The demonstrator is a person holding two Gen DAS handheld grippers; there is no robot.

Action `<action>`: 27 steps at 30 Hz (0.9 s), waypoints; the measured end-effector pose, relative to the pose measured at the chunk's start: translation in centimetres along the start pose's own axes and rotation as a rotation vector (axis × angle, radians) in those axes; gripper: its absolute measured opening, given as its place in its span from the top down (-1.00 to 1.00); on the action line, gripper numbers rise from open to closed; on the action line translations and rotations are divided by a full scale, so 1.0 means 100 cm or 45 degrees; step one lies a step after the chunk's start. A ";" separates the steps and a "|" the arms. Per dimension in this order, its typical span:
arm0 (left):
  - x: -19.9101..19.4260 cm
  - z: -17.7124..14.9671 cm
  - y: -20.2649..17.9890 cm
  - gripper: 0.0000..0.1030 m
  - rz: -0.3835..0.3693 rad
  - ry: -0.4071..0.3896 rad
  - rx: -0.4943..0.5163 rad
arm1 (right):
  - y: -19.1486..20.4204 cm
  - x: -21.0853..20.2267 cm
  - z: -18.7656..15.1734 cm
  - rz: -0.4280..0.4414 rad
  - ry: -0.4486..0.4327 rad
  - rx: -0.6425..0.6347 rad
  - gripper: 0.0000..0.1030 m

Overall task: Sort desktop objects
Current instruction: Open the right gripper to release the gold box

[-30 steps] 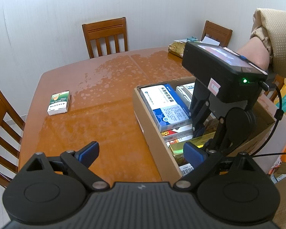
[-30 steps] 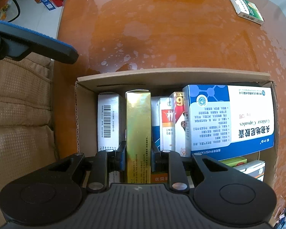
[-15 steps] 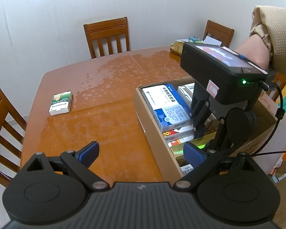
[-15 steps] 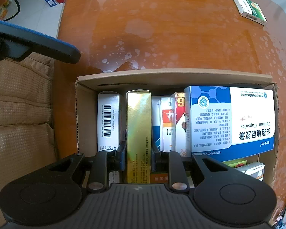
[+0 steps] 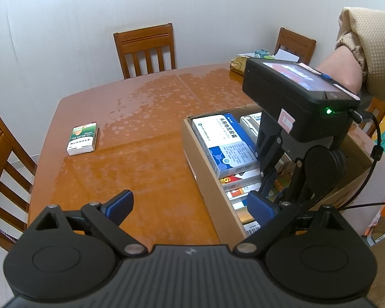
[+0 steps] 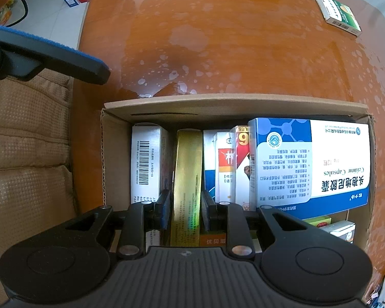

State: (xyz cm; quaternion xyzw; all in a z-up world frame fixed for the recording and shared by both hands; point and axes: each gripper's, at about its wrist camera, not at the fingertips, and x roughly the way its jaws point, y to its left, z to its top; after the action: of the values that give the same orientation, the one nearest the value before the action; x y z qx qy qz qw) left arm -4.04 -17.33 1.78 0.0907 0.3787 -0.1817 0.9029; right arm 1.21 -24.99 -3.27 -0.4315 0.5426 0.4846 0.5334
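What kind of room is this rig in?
Probably a home dining room: a glossy wooden table with matching wooden chairs against a plain white wall. A cardboard box of medicine packs sits on the table, and more packaging clutters the floor.

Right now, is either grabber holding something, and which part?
The right gripper pinches the gold box by its two wide sides, near one end, inside the cardboard box. The left gripper holds nothing.

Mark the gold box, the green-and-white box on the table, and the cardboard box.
Tall gold box (image 6: 188, 169): right wrist view, top face.
Small green-and-white box (image 5: 83, 140): left wrist view, top face.
Brown cardboard box (image 6: 233, 101): right wrist view, far rim.
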 end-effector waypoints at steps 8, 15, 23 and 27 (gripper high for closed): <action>0.000 0.000 -0.001 -0.84 0.000 -0.003 -0.001 | 0.000 0.001 0.000 -0.002 0.001 0.001 0.43; -0.001 0.000 -0.001 -0.84 0.001 -0.004 0.001 | 0.001 0.001 0.000 -0.004 0.000 0.005 0.43; -0.002 0.000 -0.001 -0.84 0.003 -0.006 0.003 | 0.000 0.000 -0.001 -0.020 0.000 0.004 0.32; -0.002 0.000 -0.001 -0.84 0.007 -0.009 0.003 | 0.001 0.000 -0.003 -0.025 -0.003 0.004 0.32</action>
State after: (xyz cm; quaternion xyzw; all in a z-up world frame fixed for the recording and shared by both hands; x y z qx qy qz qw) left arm -4.23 -17.40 1.95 0.0920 0.3750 -0.1800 0.9047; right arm 1.07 -25.24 -3.22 -0.4353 0.5385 0.4790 0.5395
